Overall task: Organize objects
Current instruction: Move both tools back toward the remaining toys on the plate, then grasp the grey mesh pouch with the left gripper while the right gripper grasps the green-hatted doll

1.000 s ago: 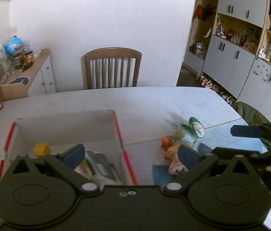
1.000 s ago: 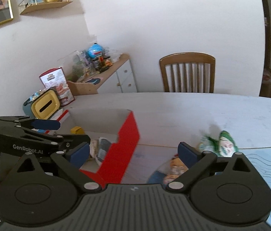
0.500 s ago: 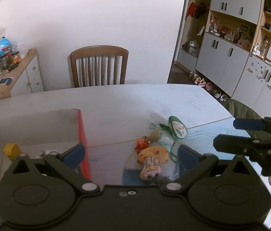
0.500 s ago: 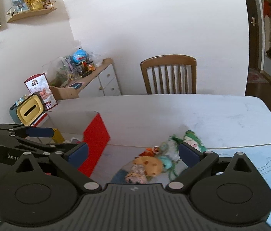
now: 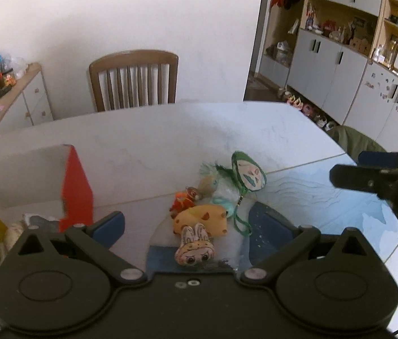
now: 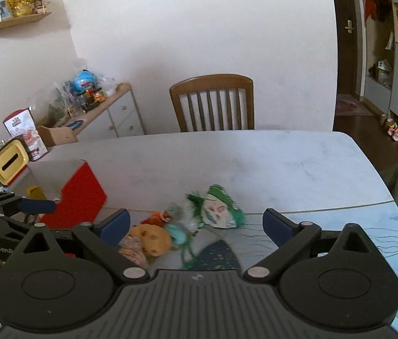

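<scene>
Where lettering reads at all, it is "GenR" on the left gripper (image 6: 15, 212) seen from the right wrist view; print on the red-and-white bag (image 6: 25, 132) is too small to read. Both grippers, the right one (image 6: 196, 223) too, hang with jaws spread wide, gripping nothing. Toys (image 5: 199, 220) sit clustered on the table (image 5: 170, 135): a bunny-faced yellow plush, an orange bit, a green-framed face. Just left stands the red box (image 5: 77, 195), a yellow block inside. A chair (image 5: 134, 79) stands beyond the table.
</scene>
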A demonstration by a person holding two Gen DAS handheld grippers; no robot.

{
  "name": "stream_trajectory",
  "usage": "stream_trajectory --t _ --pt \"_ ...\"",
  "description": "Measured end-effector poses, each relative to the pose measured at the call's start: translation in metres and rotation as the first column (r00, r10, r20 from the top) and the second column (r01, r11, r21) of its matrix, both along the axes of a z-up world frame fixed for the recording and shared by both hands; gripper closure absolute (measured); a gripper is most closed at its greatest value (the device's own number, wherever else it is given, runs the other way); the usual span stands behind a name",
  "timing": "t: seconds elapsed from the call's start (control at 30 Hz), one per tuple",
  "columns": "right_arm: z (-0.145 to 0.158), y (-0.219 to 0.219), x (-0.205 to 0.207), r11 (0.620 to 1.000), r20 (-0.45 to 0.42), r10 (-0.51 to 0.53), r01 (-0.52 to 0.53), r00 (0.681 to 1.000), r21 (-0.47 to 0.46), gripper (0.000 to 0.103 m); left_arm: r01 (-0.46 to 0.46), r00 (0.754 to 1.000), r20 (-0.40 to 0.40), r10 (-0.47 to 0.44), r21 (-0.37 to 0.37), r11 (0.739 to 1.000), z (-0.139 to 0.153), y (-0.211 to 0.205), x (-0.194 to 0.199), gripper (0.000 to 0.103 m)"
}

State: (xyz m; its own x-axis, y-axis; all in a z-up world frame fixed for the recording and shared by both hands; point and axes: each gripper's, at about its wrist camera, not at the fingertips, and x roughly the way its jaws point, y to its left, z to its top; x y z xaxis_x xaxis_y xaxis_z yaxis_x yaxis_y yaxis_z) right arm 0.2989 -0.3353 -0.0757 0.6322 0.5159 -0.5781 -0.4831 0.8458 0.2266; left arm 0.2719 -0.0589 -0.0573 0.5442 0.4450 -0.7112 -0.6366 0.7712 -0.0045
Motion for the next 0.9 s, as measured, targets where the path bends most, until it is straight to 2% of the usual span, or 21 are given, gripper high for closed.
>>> stream_trajectory --t 0.13,0.43,0.67,0.9 --pt "-0.013 -0.008 0.013 1.000 -0.023 -0.002 0.002 1.000 -0.011 0.002 0.008 0.999 -0.042 -0.008 -0.013 1.000 -0.018 0.000 0.012 0.001" --pt "-0.044 -0.002 0.045 0.999 -0.069 0.011 -0.014 0.998 -0.050 0.002 -0.011 0.993 -0.116 0.000 -0.094 0.996 -0.063 -0.004 0.013 0.001" --pt "-0.062 0.018 0.078 0.997 -0.085 0.030 -0.036 0.996 -0.067 0.003 -0.027 0.991 -0.135 0.011 -0.120 0.992 -0.079 -0.010 0.014 0.003" --pt "-0.079 0.037 0.111 0.996 -0.111 0.060 -0.067 0.992 -0.066 0.005 -0.046 0.988 -0.149 0.029 -0.117 0.992 -0.087 -0.013 0.018 0.012"
